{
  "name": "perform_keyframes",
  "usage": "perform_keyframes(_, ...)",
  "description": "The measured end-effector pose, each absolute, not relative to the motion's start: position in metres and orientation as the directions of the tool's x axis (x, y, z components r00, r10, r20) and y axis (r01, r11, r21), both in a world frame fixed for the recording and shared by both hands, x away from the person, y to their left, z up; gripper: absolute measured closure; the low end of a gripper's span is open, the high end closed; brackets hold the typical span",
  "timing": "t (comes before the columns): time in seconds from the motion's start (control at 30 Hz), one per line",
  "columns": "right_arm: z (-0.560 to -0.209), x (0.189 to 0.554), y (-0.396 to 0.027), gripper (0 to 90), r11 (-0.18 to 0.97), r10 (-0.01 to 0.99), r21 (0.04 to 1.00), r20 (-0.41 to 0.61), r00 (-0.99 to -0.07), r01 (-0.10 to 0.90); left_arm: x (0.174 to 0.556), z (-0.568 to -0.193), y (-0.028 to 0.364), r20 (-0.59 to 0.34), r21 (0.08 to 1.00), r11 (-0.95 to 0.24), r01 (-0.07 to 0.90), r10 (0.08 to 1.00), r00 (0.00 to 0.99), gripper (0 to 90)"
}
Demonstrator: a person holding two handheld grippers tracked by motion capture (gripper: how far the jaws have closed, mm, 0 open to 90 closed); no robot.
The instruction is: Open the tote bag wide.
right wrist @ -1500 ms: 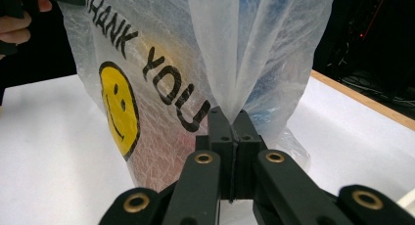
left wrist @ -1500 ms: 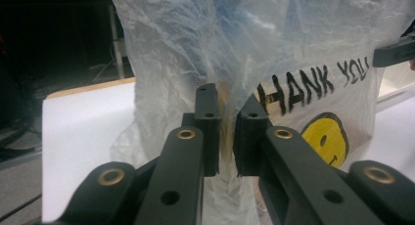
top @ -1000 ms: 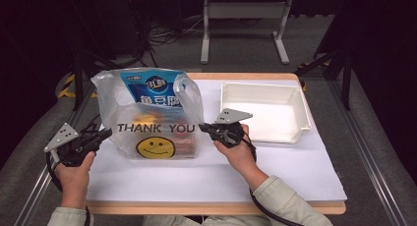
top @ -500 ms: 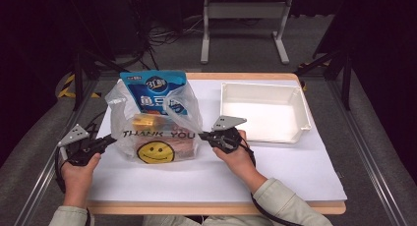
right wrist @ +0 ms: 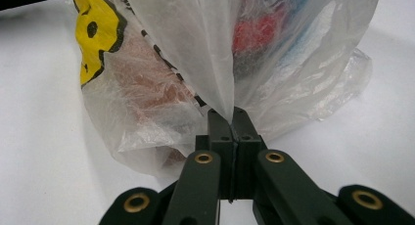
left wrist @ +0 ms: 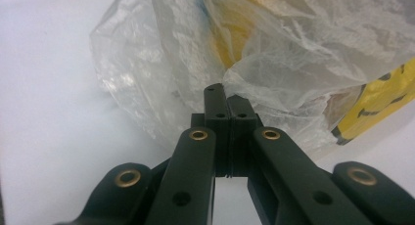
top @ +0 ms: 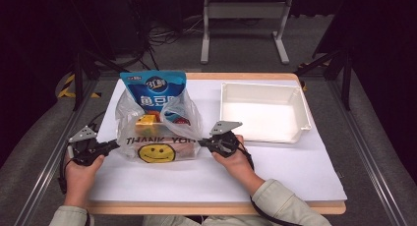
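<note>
A clear plastic bag [top: 157,140] printed with a yellow smiley and "THANK YOU" stands on the white table sheet. A tall blue snack packet [top: 153,88] sticks up out of it, with a yellow box [top: 146,120] and other packets lower inside. My left gripper [top: 114,145] is at the bag's left edge, and my right gripper [top: 201,142] is at its right edge. In the left gripper view the left gripper [left wrist: 226,95] has its jaws shut on a fold of the bag's film [left wrist: 161,54]. In the right gripper view the right gripper [right wrist: 229,113] pinches a pleat of the film [right wrist: 205,49] the same way.
A white rectangular tray [top: 295,100] sits on the sheet to the right of the bag, beyond my right hand. The wooden table edge [top: 216,207] runs along the front. Metal rails flank the table, and a stand and cables lie on the floor behind.
Both hands have sunk toward the table with the bag's sides in their jaws. The bag's rim has come down, and more of the blue packet stands clear above it.
</note>
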State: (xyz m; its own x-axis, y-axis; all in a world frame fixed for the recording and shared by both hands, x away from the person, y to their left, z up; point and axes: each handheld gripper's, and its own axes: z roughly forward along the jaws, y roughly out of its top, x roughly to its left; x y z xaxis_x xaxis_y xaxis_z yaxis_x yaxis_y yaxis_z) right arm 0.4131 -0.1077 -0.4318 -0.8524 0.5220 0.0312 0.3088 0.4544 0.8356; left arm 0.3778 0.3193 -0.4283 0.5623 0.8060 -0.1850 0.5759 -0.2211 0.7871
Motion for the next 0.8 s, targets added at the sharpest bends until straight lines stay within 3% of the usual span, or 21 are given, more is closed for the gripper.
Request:
perform_keyframes(0.3,-0.433,0.412,-0.108,89.7,0.463,0.522,0.829,0.03,-0.852,0.313,0.376,-0.427,0.319,-0.183,0.794,-0.217,0.568,0.806,0.563,88.9)
perform_keyframes(0.47,-0.431,0.411,-0.108,89.7,0.466,0.522,0.829,0.025,-0.853,0.31,0.363,-0.405,0.308,-0.093,0.876,-0.199,0.439,0.824,0.559,43.8)
perform_keyframes(0.53,-0.429,0.409,-0.109,89.7,0.467,0.521,0.83,0.02,-0.854,0.304,0.355,-0.396,0.301,-0.033,0.905,-0.209,0.37,0.833,0.553,36.4)
perform_keyframes(0.8,-0.424,0.404,-0.114,89.7,0.465,0.518,0.835,0.012,-0.855,0.294,0.329,-0.366,0.284,0.12,0.957,-0.227,0.179,0.874,0.471,37.6)
